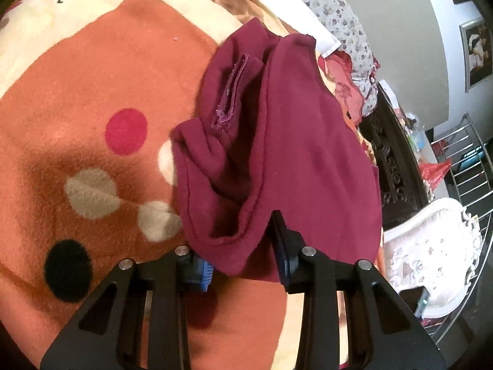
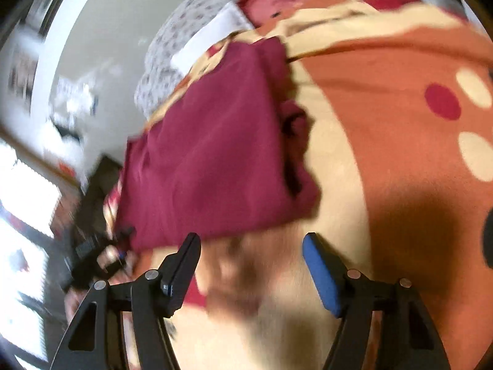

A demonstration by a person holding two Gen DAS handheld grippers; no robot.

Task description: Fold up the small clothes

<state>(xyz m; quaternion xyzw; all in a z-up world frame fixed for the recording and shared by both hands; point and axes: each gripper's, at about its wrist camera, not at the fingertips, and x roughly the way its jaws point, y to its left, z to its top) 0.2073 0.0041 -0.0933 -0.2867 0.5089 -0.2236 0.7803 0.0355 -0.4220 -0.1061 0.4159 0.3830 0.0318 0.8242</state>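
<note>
A small maroon knitted garment [image 1: 295, 141] is seen lying on an orange fleece blanket with cream bands and red, cream and black dots [image 1: 92, 98], which covers what appears to be a bed. In the left wrist view, the near edge of the garment is draped over and between the fingers of the left claw [image 1: 246, 252]; the fingers are set apart with cloth between them, but whether the cloth is actually pinched cannot be told, since the left blue pad is largely hidden by the fabric. A rough inner seam [image 1: 231, 92] is exposed where one flap of the garment is turned back. Beyond the garment, a white folded cloth [image 1: 295, 12] and a grey floral fabric [image 1: 332, 6] are visible, and a steel drying rack [image 1: 471, 160] stands to the right, well apart. The right wrist view is blurred by motion. There the right claw [image 2: 251, 246] is held wide open with nothing between its fingers, just short of the near edge of the maroon garment [image 2: 209, 154], above the blanket [image 2: 385, 92]. The other claw, gripped in a hand [image 2: 104, 256], is glimpsed at the garment's lower left corner.
</note>
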